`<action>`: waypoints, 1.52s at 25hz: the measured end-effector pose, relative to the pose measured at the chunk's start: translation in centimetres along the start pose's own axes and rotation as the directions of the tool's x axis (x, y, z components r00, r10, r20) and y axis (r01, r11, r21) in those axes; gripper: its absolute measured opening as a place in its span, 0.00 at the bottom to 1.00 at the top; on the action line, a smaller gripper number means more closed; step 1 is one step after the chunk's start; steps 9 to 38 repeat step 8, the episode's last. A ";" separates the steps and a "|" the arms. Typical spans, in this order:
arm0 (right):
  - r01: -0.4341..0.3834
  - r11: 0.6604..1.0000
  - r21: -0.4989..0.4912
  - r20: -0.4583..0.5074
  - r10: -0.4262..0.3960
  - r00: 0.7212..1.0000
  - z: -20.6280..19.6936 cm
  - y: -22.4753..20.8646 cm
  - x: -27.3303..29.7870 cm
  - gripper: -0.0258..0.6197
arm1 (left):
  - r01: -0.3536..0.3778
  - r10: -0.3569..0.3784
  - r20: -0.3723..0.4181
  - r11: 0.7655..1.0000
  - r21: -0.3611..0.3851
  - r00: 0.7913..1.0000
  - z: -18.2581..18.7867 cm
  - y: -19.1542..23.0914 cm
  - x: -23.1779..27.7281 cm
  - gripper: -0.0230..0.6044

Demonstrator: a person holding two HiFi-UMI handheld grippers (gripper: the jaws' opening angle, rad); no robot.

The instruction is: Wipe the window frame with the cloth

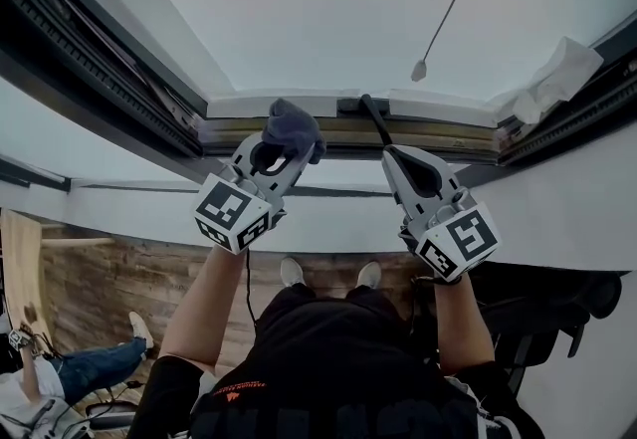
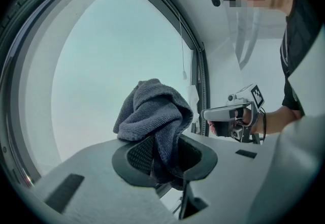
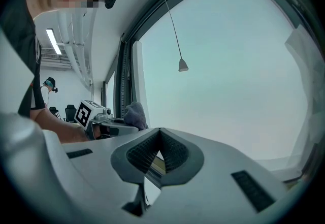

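The left hand-held gripper [image 1: 277, 144] is clamped on a bunched grey-blue terry cloth [image 1: 291, 124], held right at the tan and grey lower rail of the dark-edged window frame [image 1: 343, 136]. In the left gripper view the jaws pinch only one fold low in the cloth [image 2: 152, 111], and most of it billows loose above the left hand-held gripper [image 2: 165, 153].

The likeliest trouble is that drag along the rail pulls that fold out and the cloth drops. The loose bulk can also roll aside, so that bare jaw tips scrape the frame instead of wiping it.

The right hand-held gripper [image 1: 390, 150] has its jaws together on nothing, as the right gripper view shows [image 3: 158, 139]. It sits just beside the rail, where a sideways sweep could run into it. The thin grey pull cord with a small cone weight [image 1: 420, 71] hangs in front of the glass and could snag on a high stroke.

Count: one grey-blue cloth, two hand-held grippers, one pull cord, and one crumpled white rag [image 1: 552, 79] at the frame's right corner.
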State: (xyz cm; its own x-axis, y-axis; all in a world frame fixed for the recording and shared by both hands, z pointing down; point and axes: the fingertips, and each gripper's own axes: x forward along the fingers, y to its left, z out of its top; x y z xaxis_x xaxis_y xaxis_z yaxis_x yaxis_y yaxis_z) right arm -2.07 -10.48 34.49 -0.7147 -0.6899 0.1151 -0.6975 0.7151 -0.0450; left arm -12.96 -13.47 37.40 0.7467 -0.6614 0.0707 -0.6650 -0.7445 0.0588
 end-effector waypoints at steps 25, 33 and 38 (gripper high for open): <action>0.000 1.000 0.000 0.002 0.000 1.000 0.0 -0.2 -0.2 0.04 | 0.005 -0.005 0.004 1.000 0.009 1.000 0.3 -0.3 0.4 0.19; 0.000 1.000 0.000 0.002 0.000 1.000 0.0 -0.2 -0.2 0.04 | 0.005 -0.005 0.004 1.000 0.009 1.000 0.3 -0.3 0.4 0.19; 0.000 1.000 0.000 0.002 0.000 1.000 0.0 -0.2 -0.2 0.04 | 0.005 -0.005 0.004 1.000 0.009 1.000 0.3 -0.3 0.4 0.19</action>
